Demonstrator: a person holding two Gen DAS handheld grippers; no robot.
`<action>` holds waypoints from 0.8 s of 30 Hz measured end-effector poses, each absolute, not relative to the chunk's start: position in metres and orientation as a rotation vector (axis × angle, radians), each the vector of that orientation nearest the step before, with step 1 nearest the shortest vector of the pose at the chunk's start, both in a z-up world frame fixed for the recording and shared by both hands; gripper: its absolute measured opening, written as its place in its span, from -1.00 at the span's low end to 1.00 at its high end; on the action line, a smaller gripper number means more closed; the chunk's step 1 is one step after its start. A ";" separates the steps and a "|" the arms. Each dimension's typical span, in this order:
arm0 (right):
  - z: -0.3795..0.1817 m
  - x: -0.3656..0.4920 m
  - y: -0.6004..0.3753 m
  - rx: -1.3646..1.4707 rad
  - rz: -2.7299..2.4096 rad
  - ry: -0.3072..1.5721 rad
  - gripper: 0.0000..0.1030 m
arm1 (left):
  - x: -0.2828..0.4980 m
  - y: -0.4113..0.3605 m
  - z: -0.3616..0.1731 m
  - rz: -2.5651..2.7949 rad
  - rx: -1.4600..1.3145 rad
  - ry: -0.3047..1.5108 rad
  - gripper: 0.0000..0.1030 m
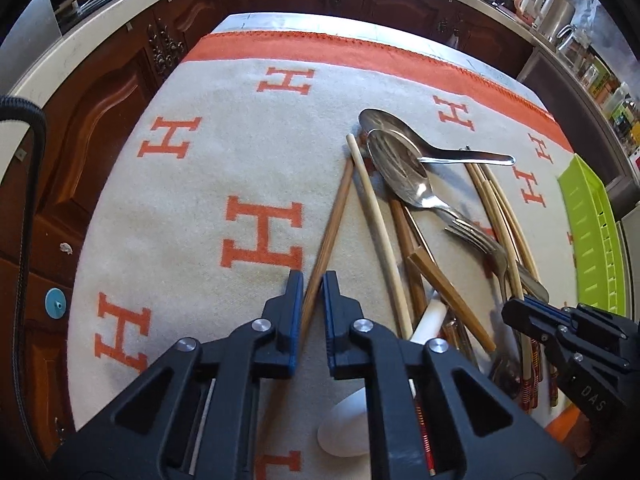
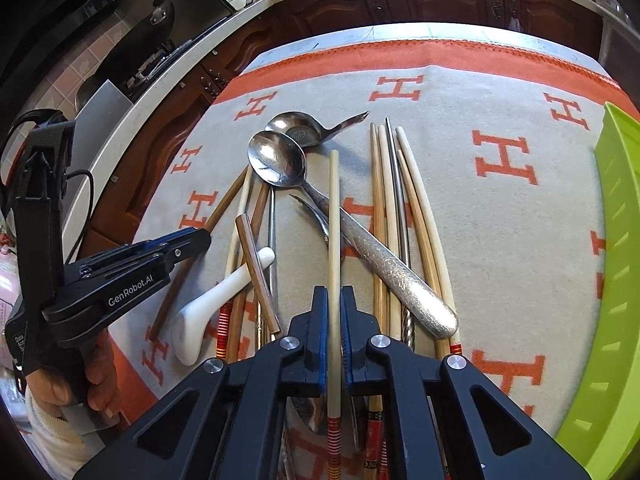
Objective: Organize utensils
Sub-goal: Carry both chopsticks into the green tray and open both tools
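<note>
A heap of utensils lies on a beige blanket (image 1: pixel 180 220) with orange H letters. My left gripper (image 1: pixel 312 280) is shut on a dark brown chopstick (image 1: pixel 336 208) at the heap's left edge; it also shows in the right wrist view as the left gripper (image 2: pixel 202 236). My right gripper (image 2: pixel 334 296) is shut on a pale chopstick (image 2: pixel 334 200) with a red-striped end, which lies over a steel spoon's textured handle (image 2: pixel 400 280). The right gripper (image 1: pixel 510 312) appears low at the right of the left wrist view. Two steel spoons (image 1: pixel 400 168), a fork (image 1: pixel 480 236) and several more chopsticks (image 2: pixel 384 200) lie around.
A lime green slotted tray (image 2: pixel 616 280) stands at the blanket's right side. A white ceramic spoon (image 2: pixel 216 300) lies in the heap near the left gripper. Dark wooden cabinets (image 1: pixel 100 120) and a countertop with kitchenware surround the table. A person's hand (image 2: pixel 100 384) holds the left gripper.
</note>
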State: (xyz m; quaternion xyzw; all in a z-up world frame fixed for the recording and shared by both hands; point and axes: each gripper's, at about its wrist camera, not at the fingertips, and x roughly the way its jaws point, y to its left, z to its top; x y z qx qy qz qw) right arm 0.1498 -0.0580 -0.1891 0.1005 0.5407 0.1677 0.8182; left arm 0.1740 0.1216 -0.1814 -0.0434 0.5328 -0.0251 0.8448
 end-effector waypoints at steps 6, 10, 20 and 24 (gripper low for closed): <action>-0.176 0.139 -0.066 0.250 0.380 1.132 -0.89 | 0.158 0.132 -0.178 -0.037 -0.146 1.127 -0.92; -0.167 0.128 -0.072 0.280 0.393 1.119 -0.89 | 0.139 0.139 -0.167 -0.034 -0.186 1.112 -0.92; -0.132 0.097 -0.117 0.380 0.377 1.059 -0.89 | 0.088 0.100 -0.098 -0.201 -0.178 1.016 -0.92; -0.116 0.087 -0.154 0.425 0.329 1.027 -0.89 | 0.079 0.051 -0.072 -0.325 -0.152 0.990 -0.92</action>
